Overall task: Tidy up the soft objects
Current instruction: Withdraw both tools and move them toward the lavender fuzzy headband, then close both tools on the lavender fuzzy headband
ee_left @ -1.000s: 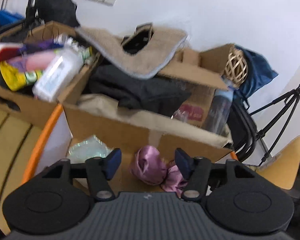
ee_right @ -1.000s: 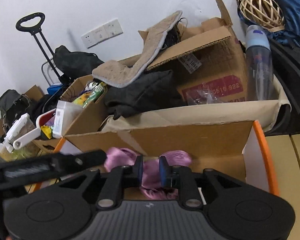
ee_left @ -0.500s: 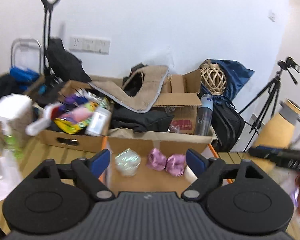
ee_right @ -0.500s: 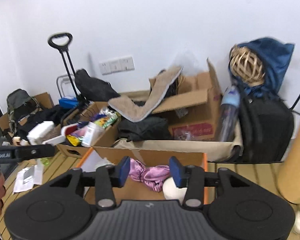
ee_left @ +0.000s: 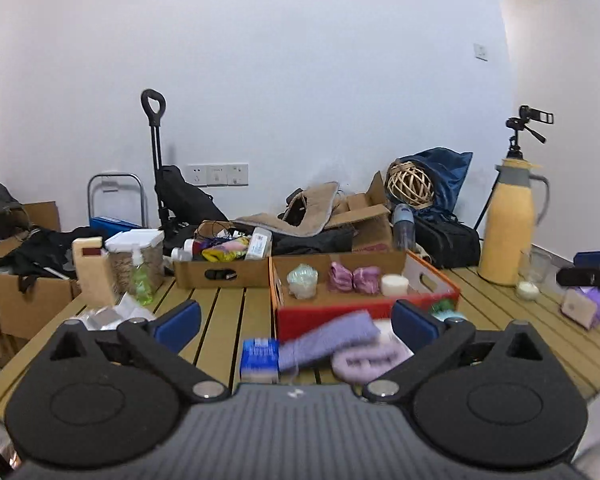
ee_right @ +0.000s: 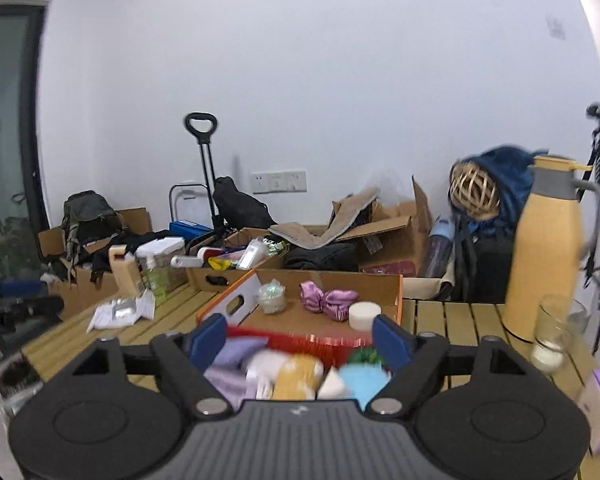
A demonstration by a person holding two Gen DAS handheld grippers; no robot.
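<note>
An orange-edged cardboard tray point(ee_left: 364, 312) point(ee_right: 399, 292) on the slatted table holds a purple satin scrunchie point(ee_left: 354, 278) point(ee_right: 327, 300), a pale green bundle point(ee_left: 302, 276) point(ee_right: 271, 296) and a white round pad point(ee_left: 394, 285) point(ee_right: 363, 315). In front of the tray lie blurred soft things: a purple cloth point(ee_left: 328, 344) point(ee_right: 232, 354), a lilac ring point(ee_left: 366, 362), a yellow piece point(ee_right: 298, 374), a blue piece point(ee_right: 364, 380). My left gripper point(ee_left: 296, 324) is open and empty above them. My right gripper point(ee_right: 300, 338) is open and empty too.
A yellow thermos point(ee_left: 506, 224) point(ee_right: 544, 248) and a glass point(ee_right: 552, 332) stand at the right. A small blue box point(ee_left: 259, 358) lies near the cloth. Cluttered cardboard boxes point(ee_left: 220, 268) sit behind the tray. A purple tissue box point(ee_left: 586, 306) is at far right.
The right gripper let go of the purple scrunchie in the tray and opened. Both grippers have pulled back and up, away from the tray, and opened wider.
</note>
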